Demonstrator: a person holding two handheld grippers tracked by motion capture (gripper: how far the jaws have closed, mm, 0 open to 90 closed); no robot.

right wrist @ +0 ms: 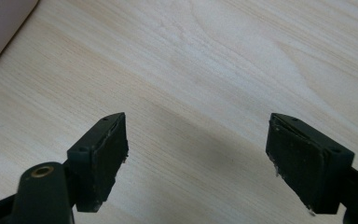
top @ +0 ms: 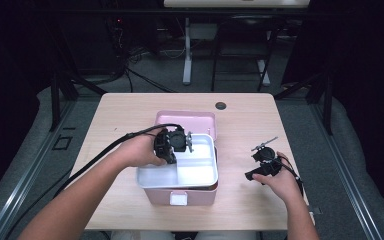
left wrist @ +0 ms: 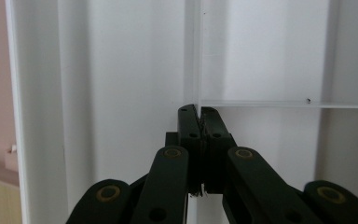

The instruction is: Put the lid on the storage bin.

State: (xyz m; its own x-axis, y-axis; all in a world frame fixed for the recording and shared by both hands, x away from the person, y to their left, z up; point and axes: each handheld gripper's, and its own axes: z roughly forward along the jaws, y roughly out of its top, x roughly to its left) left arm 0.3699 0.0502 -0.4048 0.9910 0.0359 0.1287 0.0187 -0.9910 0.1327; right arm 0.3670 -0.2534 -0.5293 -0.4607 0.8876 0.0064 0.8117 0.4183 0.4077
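Two claws are at work over a pale wooden bench point(top: 115, 115). In the high view the left claw point(top: 176, 150) reaches into a white divided tray point(top: 200, 172) that sits in the top of a pink box point(top: 200, 196) at the middle of the bench, near its front edge; the box's pink lid point(top: 187, 121) lies flat just behind it. The left gripper view shows the left claw point(left wrist: 199, 116) with its jaws pressed together, their tips at the spot where the tray's thin white dividers point(left wrist: 279, 103) meet; whether they pinch the upright divider cannot be told. The right claw point(top: 261, 161) lies to the right of the box, well apart from it, low over bare wood. In the right gripper view the right claw point(right wrist: 196, 140) stands wide with nothing between its jaws, and a pink corner of the box point(right wrist: 0, 23) shows at the upper left
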